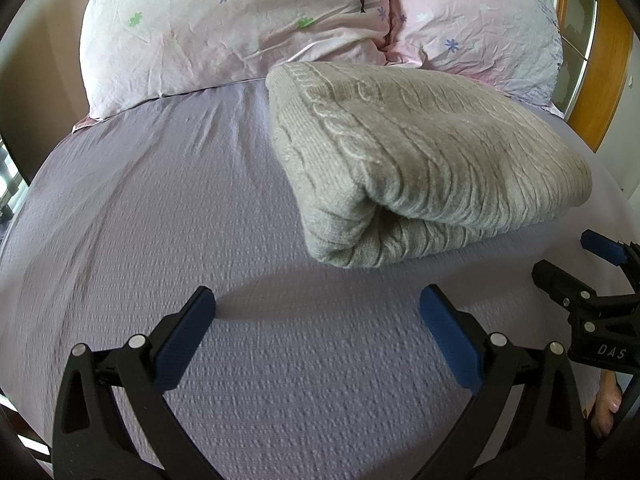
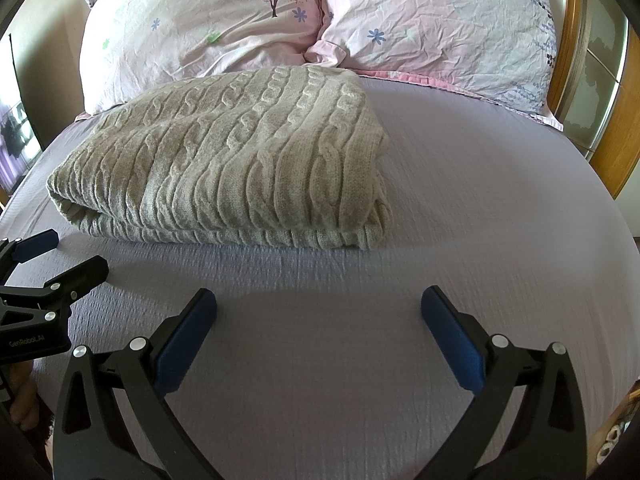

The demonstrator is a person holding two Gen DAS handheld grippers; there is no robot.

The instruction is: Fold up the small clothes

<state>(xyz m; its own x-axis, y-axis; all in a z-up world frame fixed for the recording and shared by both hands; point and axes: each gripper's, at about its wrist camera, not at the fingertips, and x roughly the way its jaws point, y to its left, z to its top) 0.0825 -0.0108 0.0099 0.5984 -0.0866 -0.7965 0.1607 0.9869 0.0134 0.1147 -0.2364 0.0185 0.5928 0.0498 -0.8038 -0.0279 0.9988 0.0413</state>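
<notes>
A beige cable-knit sweater (image 1: 408,160) lies folded in a thick bundle on the lilac bed sheet (image 1: 160,220); it also shows in the right wrist view (image 2: 240,156). My left gripper (image 1: 318,300) is open and empty, hovering over the sheet just in front of the sweater's folded left end. My right gripper (image 2: 320,300) is open and empty, in front of the sweater's near edge. Each gripper shows in the other's view: the right one at the right edge (image 1: 576,260), the left one at the left edge (image 2: 68,256).
Two pink floral pillows (image 2: 200,28) (image 2: 440,28) lie at the head of the bed behind the sweater. A wooden bed frame (image 2: 576,80) stands at the far right. The lilac sheet (image 2: 480,200) stretches to the sweater's right.
</notes>
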